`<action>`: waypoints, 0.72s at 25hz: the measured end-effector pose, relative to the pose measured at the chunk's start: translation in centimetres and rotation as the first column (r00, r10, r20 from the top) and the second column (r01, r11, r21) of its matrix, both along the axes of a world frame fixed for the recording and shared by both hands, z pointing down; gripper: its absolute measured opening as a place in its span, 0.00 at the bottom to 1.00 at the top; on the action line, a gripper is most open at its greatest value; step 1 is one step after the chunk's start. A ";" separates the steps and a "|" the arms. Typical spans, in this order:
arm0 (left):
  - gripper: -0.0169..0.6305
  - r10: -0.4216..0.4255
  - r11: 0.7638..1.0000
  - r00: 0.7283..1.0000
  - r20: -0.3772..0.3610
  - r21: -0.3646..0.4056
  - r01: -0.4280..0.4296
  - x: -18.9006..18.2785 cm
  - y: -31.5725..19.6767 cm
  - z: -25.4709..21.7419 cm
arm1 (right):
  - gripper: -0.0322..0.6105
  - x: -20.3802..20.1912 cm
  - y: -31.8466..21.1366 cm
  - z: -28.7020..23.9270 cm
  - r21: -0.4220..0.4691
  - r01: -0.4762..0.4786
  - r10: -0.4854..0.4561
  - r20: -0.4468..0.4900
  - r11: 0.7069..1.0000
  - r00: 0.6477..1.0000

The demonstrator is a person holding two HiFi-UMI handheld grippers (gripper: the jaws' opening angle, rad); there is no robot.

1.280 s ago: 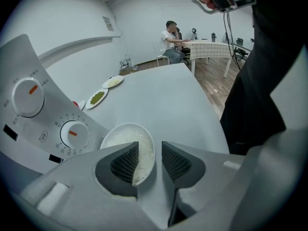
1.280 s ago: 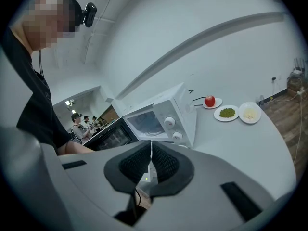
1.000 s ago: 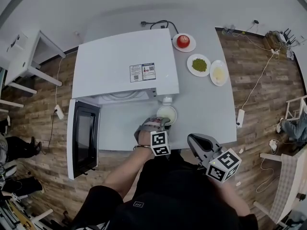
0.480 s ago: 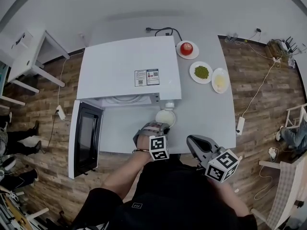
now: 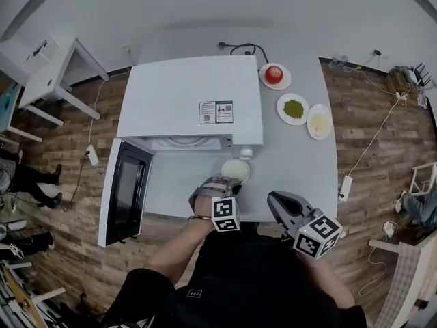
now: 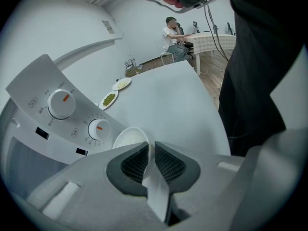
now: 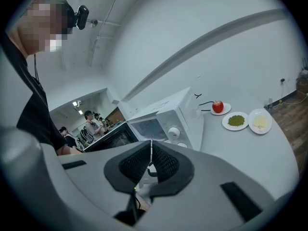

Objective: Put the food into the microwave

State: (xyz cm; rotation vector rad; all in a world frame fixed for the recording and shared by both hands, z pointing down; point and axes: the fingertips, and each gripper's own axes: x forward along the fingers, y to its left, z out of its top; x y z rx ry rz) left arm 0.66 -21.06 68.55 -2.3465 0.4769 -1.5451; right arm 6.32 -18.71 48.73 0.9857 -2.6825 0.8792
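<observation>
Your left gripper (image 6: 148,159) has clamped on the near rim of the white bowl (image 5: 235,169), which sits on the tabletop (image 5: 297,157) before the open microwave (image 5: 188,101). The right gripper (image 7: 150,161) is closed and empty. Likely next: lift the bowl level and carry it left into the cavity.

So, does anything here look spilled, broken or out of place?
Nothing stands out. The microwave door is open, the left gripper holds the white bowl by its rim, and three food plates sit unspilled nearby.

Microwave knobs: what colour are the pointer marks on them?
Orange-red, on white knobs. They show best in the left gripper view.
</observation>
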 end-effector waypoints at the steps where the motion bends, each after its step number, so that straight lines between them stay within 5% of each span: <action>1: 0.10 -0.010 1.000 1.000 -0.002 0.006 0.010 -0.1 0.0 -0.3 | 0.08 -0.1 0.0 0.0 0.002 0.008 -0.008 0.004 1.000 1.000; 18: 0.10 -0.223 0.967 0.974 0.038 0.136 0.216 -3.3 0.8 -7.0 | 0.08 -1.7 1.3 -0.7 0.049 0.190 -0.194 0.110 0.981 0.975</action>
